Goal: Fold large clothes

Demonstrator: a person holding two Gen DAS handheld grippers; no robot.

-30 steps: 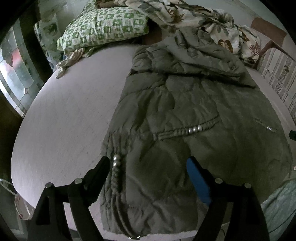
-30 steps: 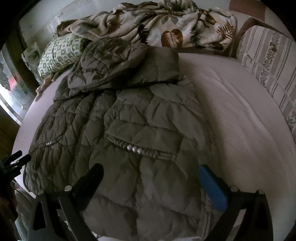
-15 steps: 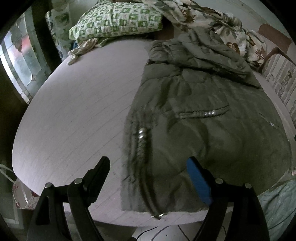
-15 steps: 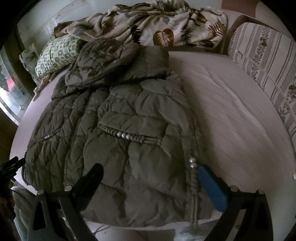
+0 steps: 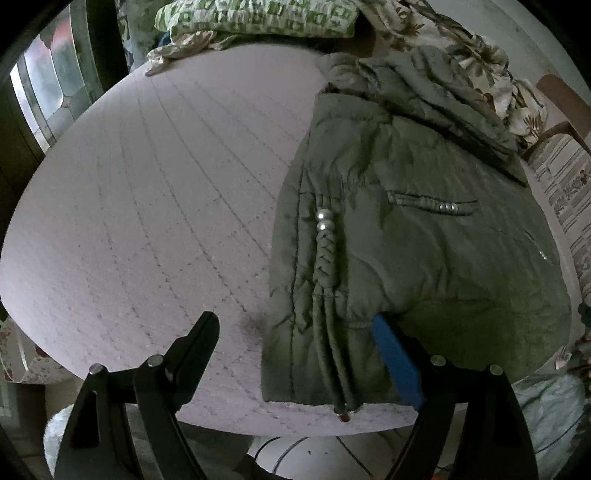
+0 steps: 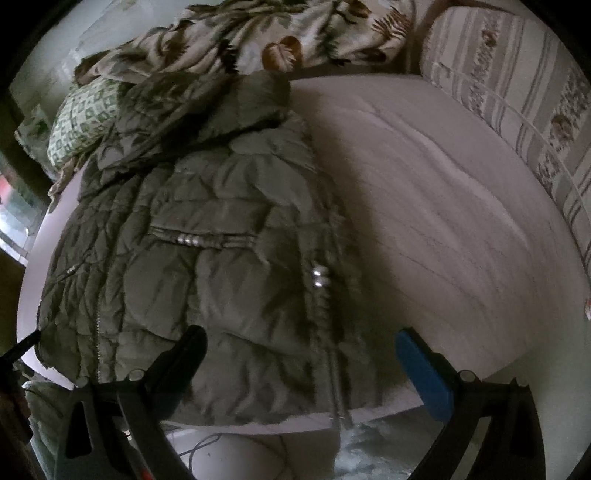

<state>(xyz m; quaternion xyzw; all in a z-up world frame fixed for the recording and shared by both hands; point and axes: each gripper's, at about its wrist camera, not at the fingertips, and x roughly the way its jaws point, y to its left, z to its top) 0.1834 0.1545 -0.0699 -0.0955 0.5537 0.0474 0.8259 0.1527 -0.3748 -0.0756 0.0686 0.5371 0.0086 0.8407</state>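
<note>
An olive quilted puffer jacket point(image 5: 413, 236) lies flat on a pale mattress point(image 5: 166, 206), hem toward me, hood at the far end. It also shows in the right wrist view point(image 6: 207, 266). A braided drawcord with silver beads point(image 5: 325, 229) runs down its left edge. My left gripper point(image 5: 295, 343) is open and empty, just above the jacket's near left corner. My right gripper point(image 6: 301, 354) is open and empty over the jacket's near right hem, where another beaded cord point(image 6: 320, 277) lies.
A green patterned pillow point(image 5: 258, 16) and a leaf-print blanket point(image 6: 266, 40) lie at the far end. A striped cushion point(image 6: 517, 96) lines the right side. A window point(image 5: 48, 81) is at the left. The mattress's near edge point(image 6: 258, 424) drops to the floor.
Both grippers have pulled back toward the near edge and spread apart: the left one shifted left, the right one shifted right. The jacket lies where it was. Both stayed open.
</note>
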